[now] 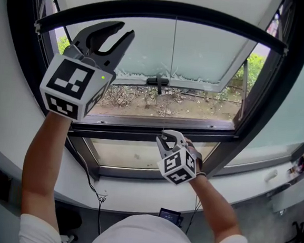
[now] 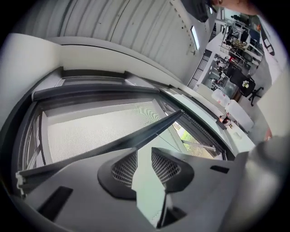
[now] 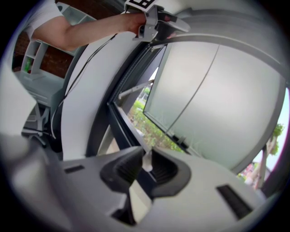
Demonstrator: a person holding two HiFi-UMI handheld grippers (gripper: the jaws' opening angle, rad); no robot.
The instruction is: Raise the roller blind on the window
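**Blind rides high as the cord is pinched at the sill**

The roller blind (image 2: 90,131) hangs part-way up the window. Its dark bottom bar (image 1: 167,9) runs across just beyond the tips of the left gripper (image 1: 127,29) and well above the right gripper (image 1: 170,137). In the left gripper view a band of pale mesh fabric shows above that bar, so the lift looks mostly made but not finished, with the last stretch left to roll up.

A thin pull cord (image 1: 173,46) drops from the bar straight down to the right gripper. That gripper's jaws are closed on what appears to be the cord's small white end piece (image 3: 147,161), though blur makes the piece hard to read. The left gripper's jaws stand apart with nothing between them, raised close under the bar as if ready to steady or take it.

Beyond both grippers a frosted sash (image 1: 210,54) is tilted outward, its black handle (image 1: 157,82) above the right gripper. Past it lie dry ground (image 1: 159,100) and a green hedge (image 1: 257,64). A loose cable (image 1: 91,184) hangs below the white sill (image 1: 135,196), nearer the person than the right gripper. Nothing seen blocks the cord's run; the open sash lies behind it.
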